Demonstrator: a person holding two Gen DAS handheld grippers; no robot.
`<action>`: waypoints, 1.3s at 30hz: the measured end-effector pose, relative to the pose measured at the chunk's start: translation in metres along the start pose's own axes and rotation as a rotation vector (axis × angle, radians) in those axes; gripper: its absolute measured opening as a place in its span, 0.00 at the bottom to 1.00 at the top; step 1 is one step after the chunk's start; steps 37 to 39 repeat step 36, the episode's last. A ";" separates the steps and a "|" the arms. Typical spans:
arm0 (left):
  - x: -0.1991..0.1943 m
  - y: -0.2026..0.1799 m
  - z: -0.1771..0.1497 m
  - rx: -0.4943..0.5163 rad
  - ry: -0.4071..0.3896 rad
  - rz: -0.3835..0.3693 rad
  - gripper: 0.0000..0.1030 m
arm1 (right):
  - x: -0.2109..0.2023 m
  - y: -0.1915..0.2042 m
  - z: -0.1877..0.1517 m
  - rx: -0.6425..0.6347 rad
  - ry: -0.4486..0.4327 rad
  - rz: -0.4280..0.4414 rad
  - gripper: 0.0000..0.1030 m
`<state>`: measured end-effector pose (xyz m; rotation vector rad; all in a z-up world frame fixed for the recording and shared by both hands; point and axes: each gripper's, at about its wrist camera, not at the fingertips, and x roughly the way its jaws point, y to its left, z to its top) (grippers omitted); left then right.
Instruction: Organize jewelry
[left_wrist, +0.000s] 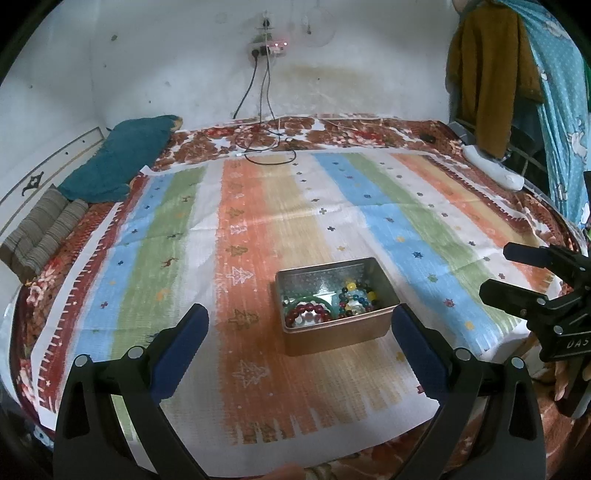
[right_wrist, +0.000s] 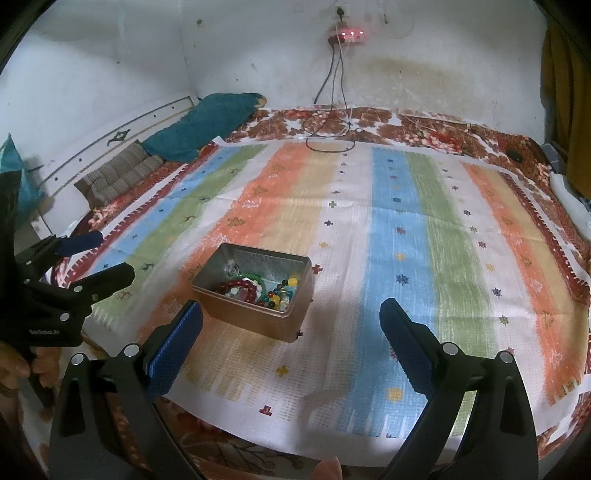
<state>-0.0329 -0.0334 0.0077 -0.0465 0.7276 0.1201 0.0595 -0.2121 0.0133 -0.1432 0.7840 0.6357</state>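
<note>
An open metal tin (left_wrist: 334, 332) sits on the striped cloth and holds a dark red bead bracelet (left_wrist: 306, 312), a green bangle and several coloured bead strands (left_wrist: 356, 297). The tin also shows in the right wrist view (right_wrist: 255, 315) with the red bracelet (right_wrist: 240, 287) inside. My left gripper (left_wrist: 301, 317) is open and empty, just in front of the tin. My right gripper (right_wrist: 291, 314) is open and empty, to the right of the tin and short of it. The right gripper also shows in the left wrist view (left_wrist: 502, 273), and the left gripper in the right wrist view (right_wrist: 110, 254).
The striped cloth (left_wrist: 258, 229) covers a floral bed. A teal pillow (left_wrist: 122, 162) and a striped cushion (left_wrist: 44, 229) lie at the left. Charger cables (left_wrist: 266, 147) trail from a wall socket. A white object (left_wrist: 495, 170) and hanging clothes (left_wrist: 487, 74) are at the right.
</note>
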 end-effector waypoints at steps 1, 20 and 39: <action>0.000 0.000 0.000 0.001 0.001 0.001 0.94 | 0.000 0.000 0.000 0.001 -0.001 0.000 0.95; -0.001 0.003 0.000 0.004 -0.011 -0.018 0.94 | 0.000 0.000 -0.001 -0.002 -0.001 -0.001 0.94; -0.001 -0.001 -0.002 0.002 -0.014 -0.030 0.94 | 0.000 0.001 -0.001 -0.004 -0.003 -0.005 0.94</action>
